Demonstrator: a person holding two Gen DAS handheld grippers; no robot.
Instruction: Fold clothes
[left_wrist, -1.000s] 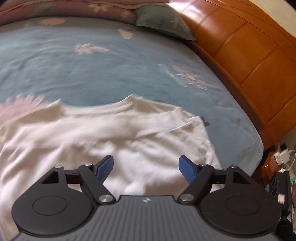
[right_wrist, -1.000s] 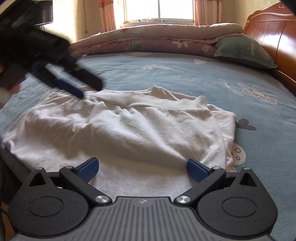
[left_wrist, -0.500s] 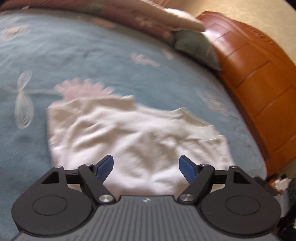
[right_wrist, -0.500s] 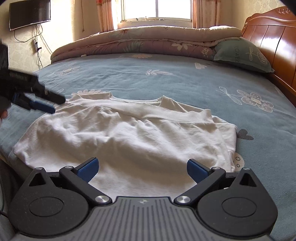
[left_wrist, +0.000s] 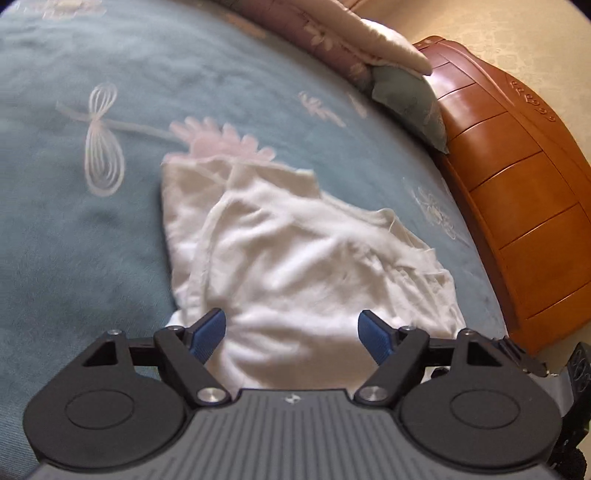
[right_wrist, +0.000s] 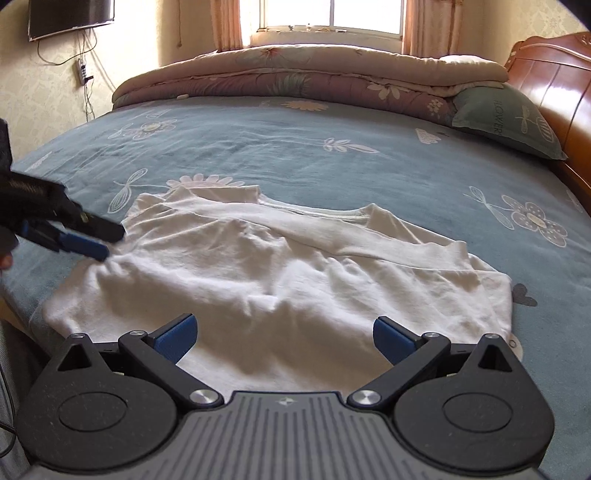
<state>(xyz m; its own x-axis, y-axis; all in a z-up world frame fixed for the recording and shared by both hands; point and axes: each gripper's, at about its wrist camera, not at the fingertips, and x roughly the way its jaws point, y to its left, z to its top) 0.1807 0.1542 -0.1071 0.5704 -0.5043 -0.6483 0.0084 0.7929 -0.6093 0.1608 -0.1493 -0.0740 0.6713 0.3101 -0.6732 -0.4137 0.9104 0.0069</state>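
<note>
I have wide open blue bedspread (right_wrist: 332, 170) beyond and to the right of the white shirt (right_wrist: 295, 280); nothing stands on it there. The folded quilt (right_wrist: 295, 74) closes off the far side; the green pillow (right_wrist: 506, 122) and wooden headboard (right_wrist: 554, 96) block the right; my left gripper (right_wrist: 88, 240) crowds the shirt's left edge.

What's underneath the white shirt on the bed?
The white shirt lies on a blue floral bedspread, whose pink flower print disappears under its edge; anything else beneath is covered.
</note>
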